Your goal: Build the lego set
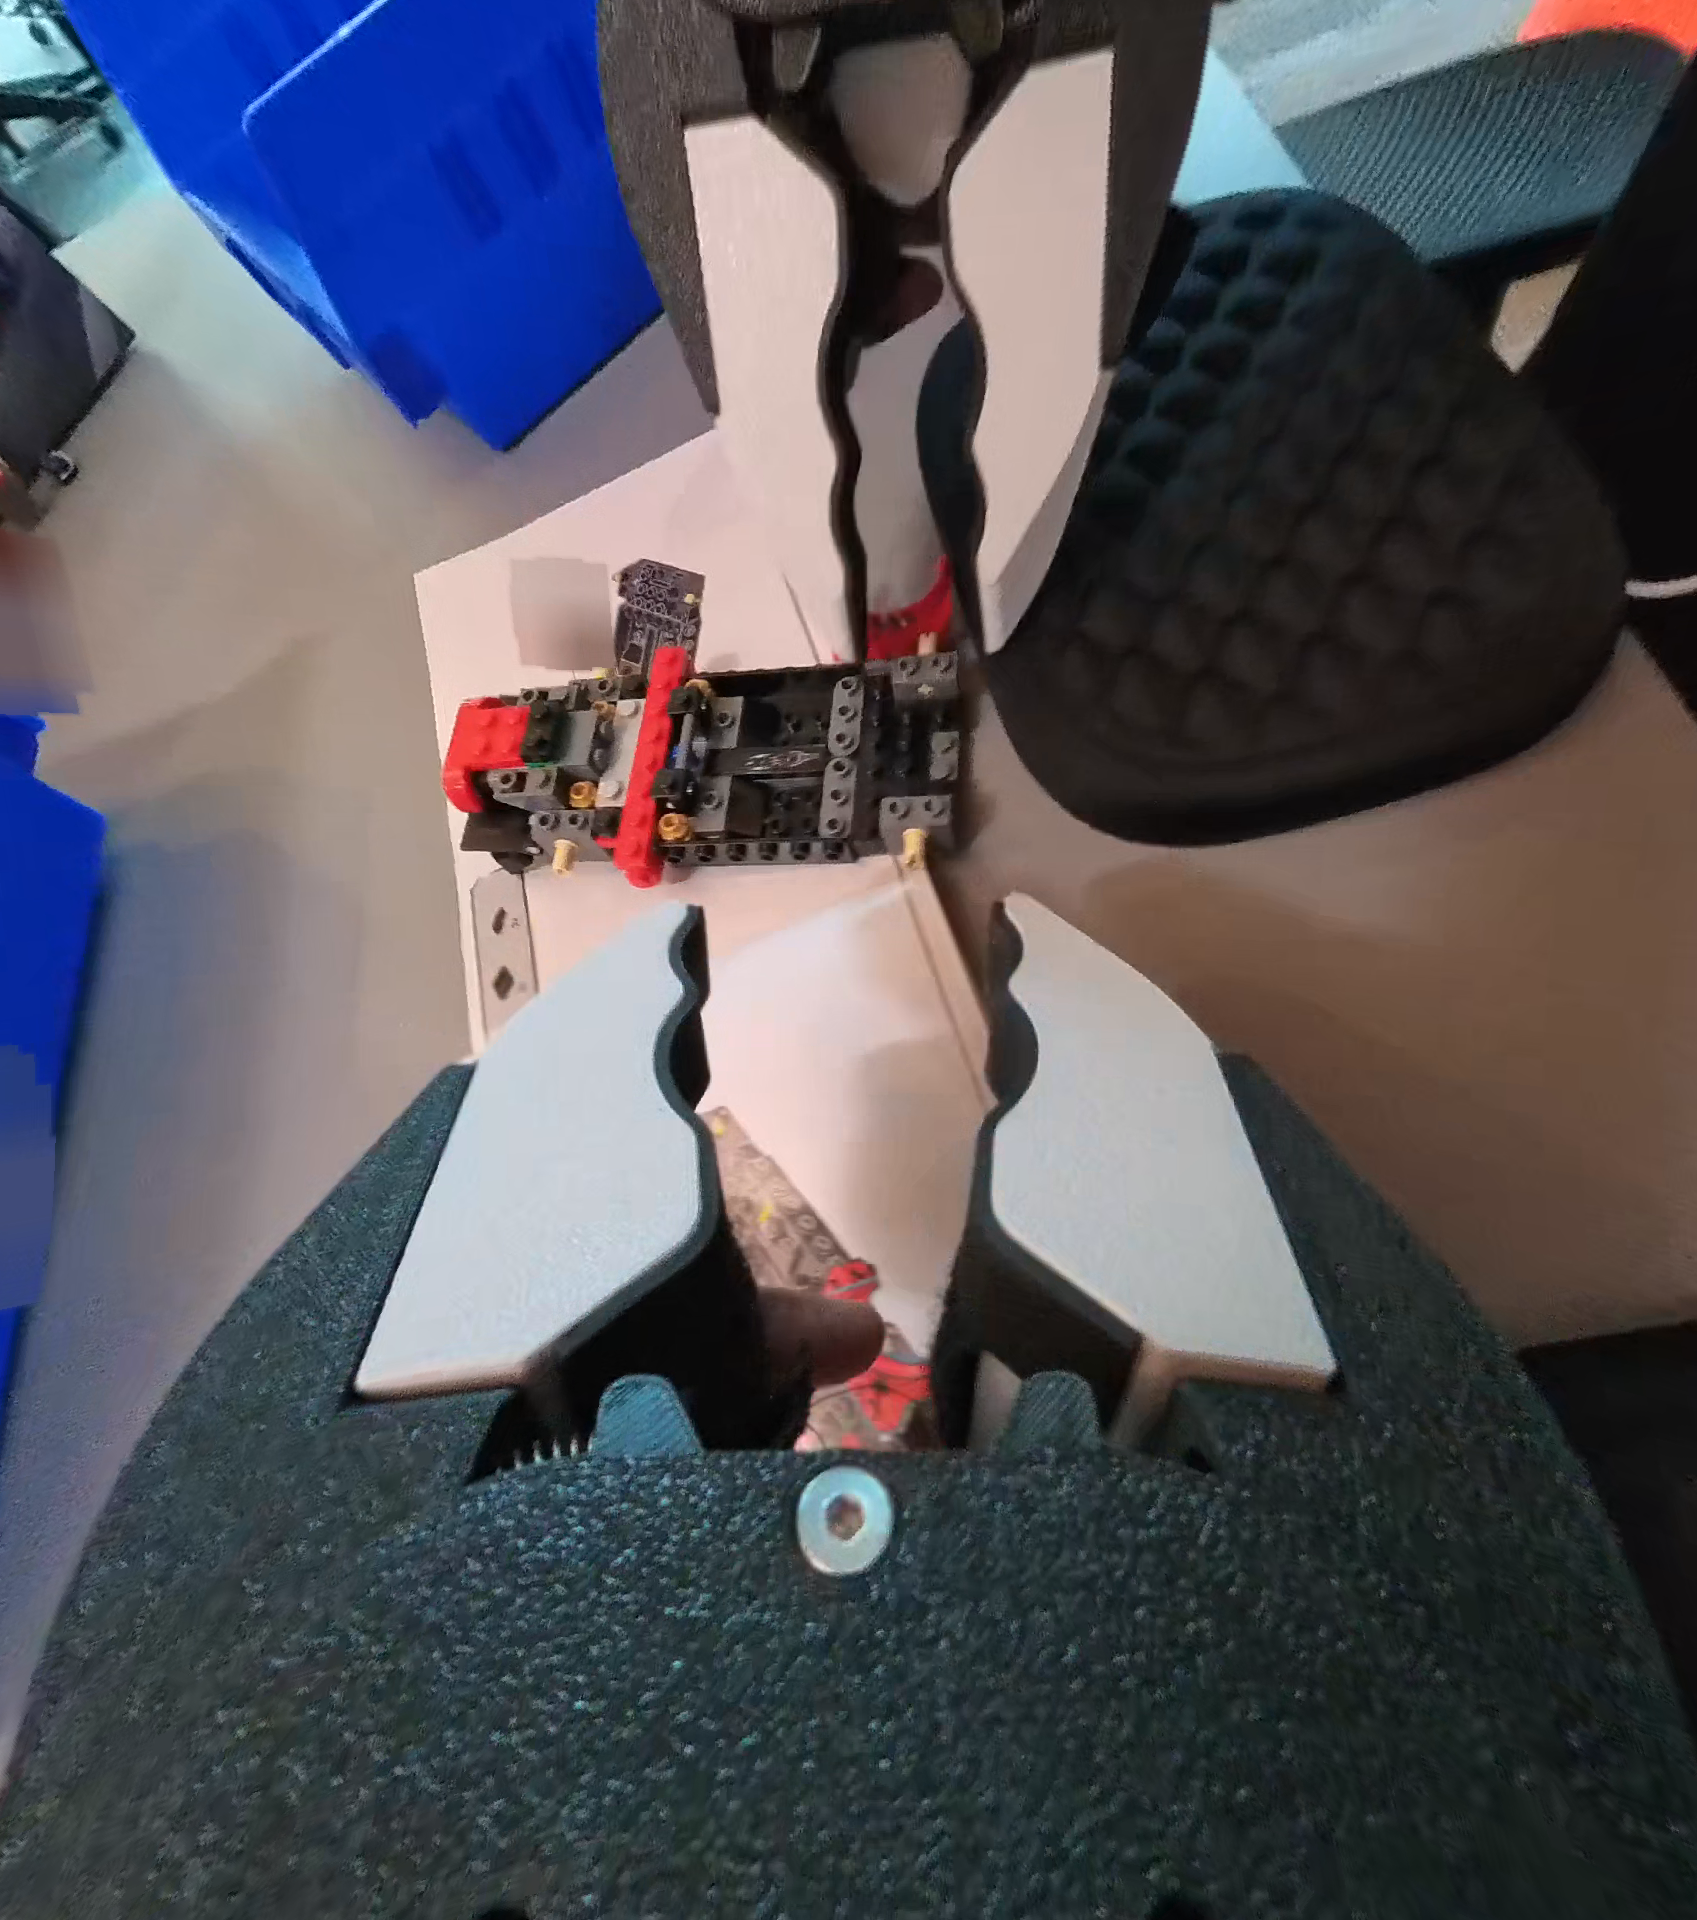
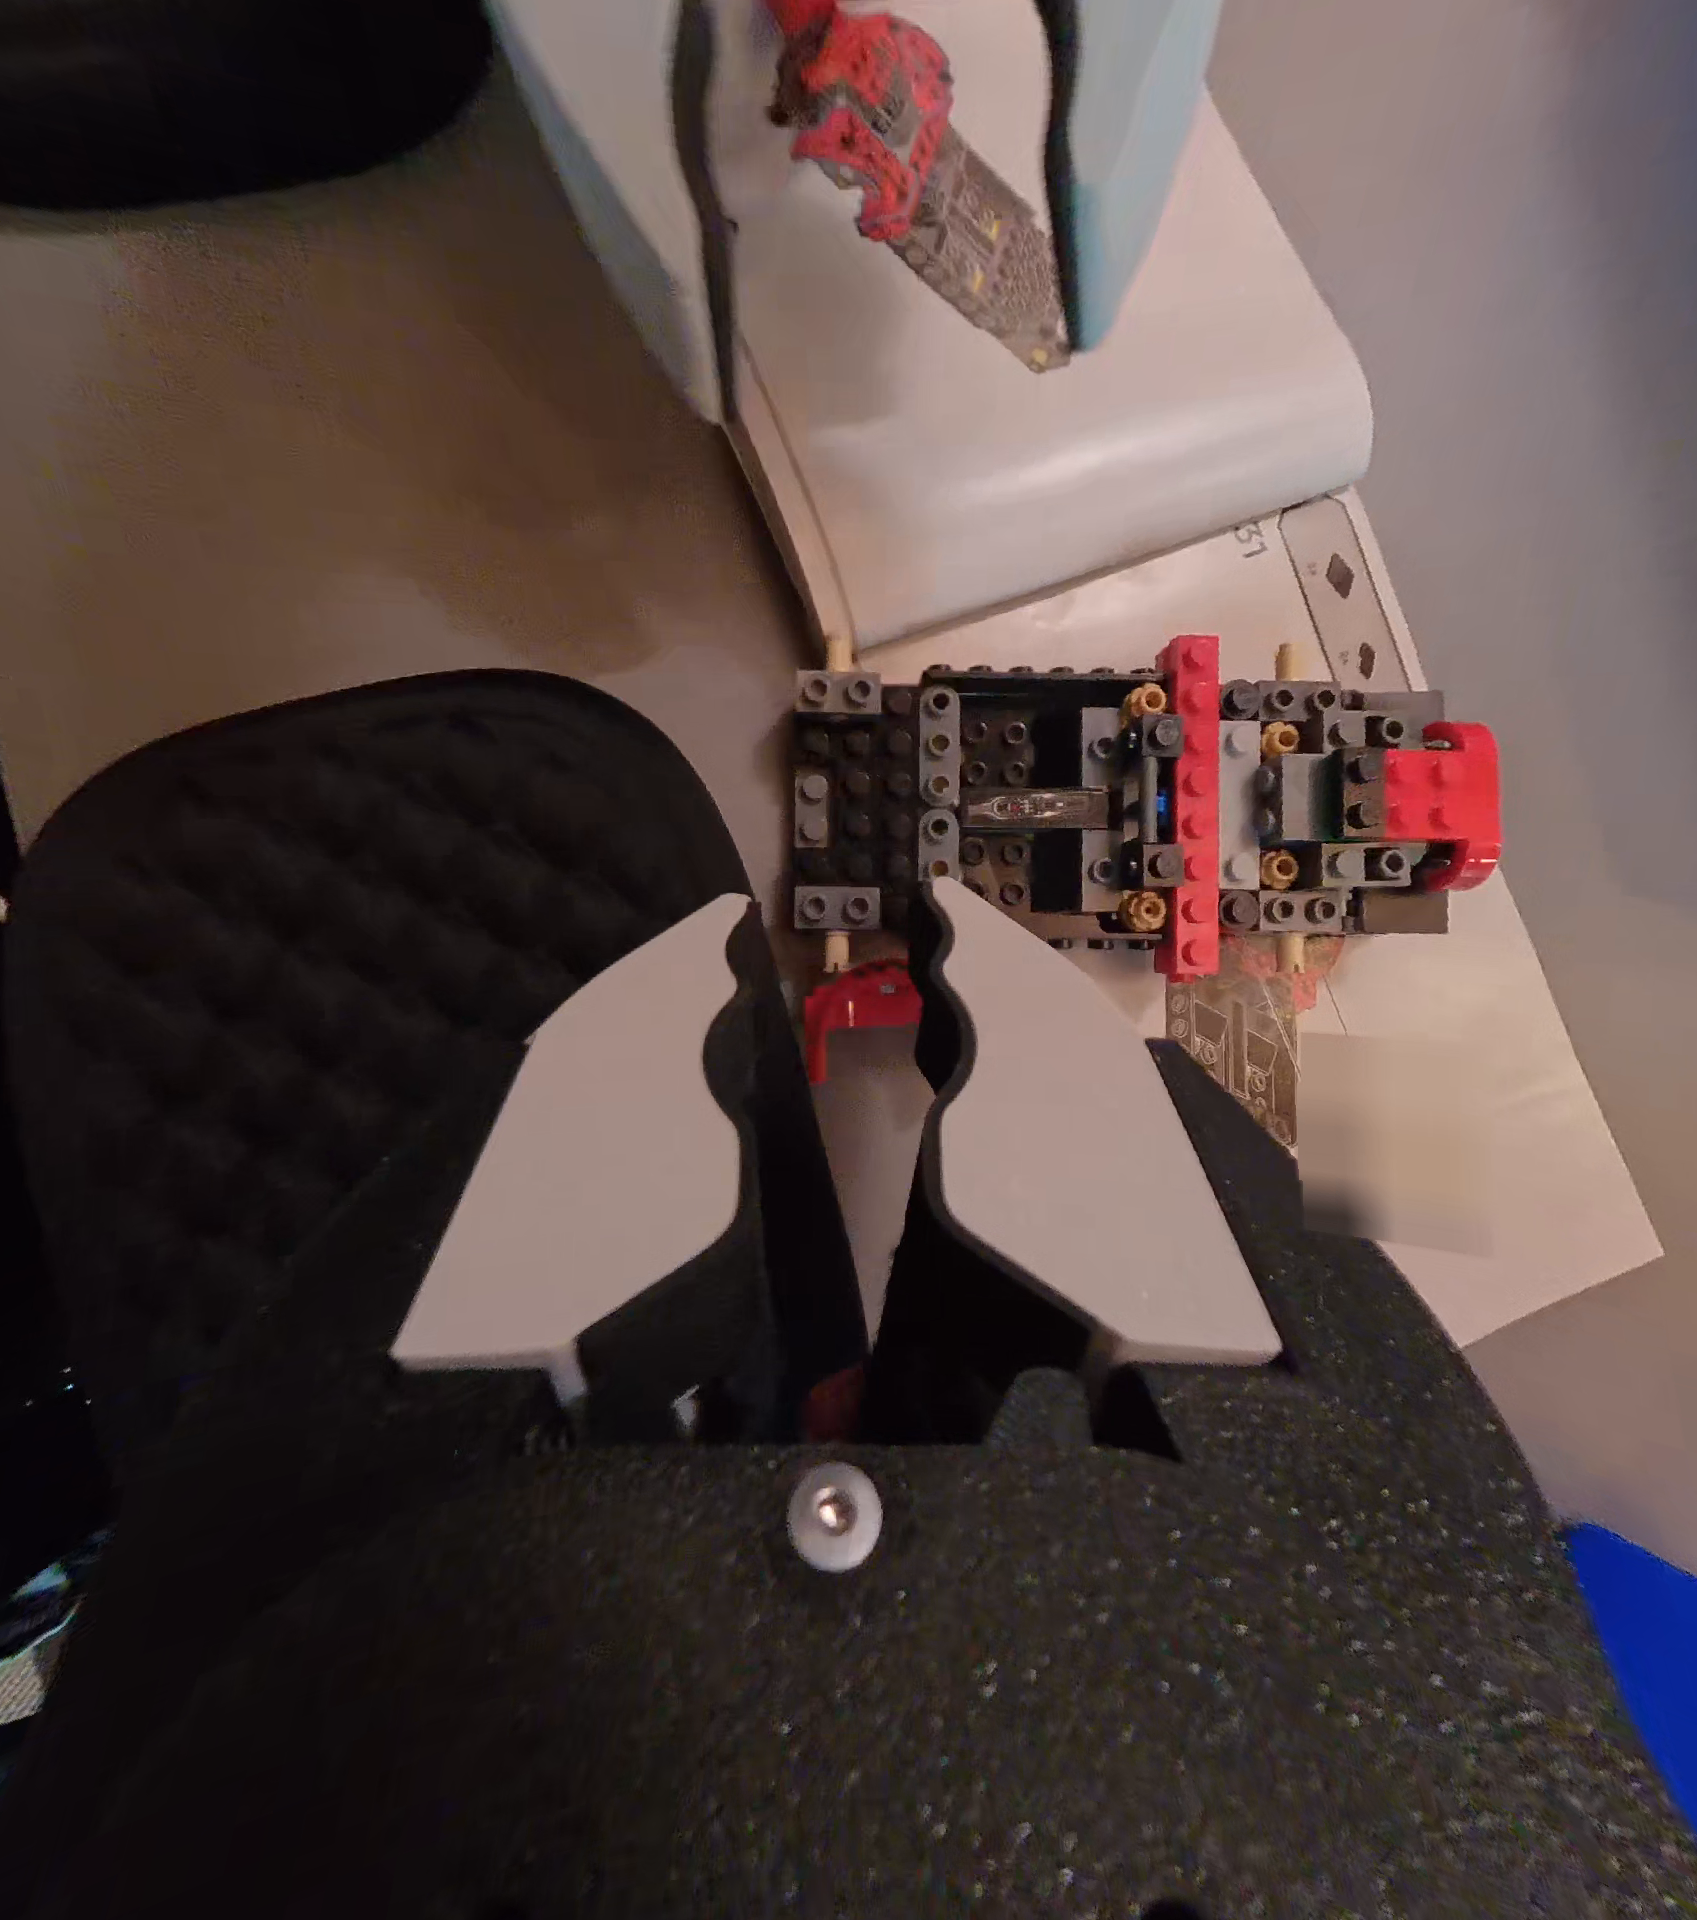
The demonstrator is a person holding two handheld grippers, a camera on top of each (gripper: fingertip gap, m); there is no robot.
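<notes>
A half-built lego chassis (image 2: 1124,810) of black, grey and red studded bricks lies on an open instruction booklet (image 2: 1509,1091) on the tan surface (image 2: 304,468), just beyond the right tongs (image 2: 839,914) toward 1 o'clock. Its long axis runs 9 to 3 o'clock, red nose at 3. The right tongs stand narrowly parted over a small red curved piece (image 2: 859,1003), not visibly gripping it. The left tongs (image 1: 849,909) gape wide, empty, the chassis at their 11 o'clock.

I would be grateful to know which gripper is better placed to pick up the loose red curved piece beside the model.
The right gripper: its open tips sit just over the red curved piece, beside the model. The left gripper hangs open over the instruction booklet, across the model.
</notes>
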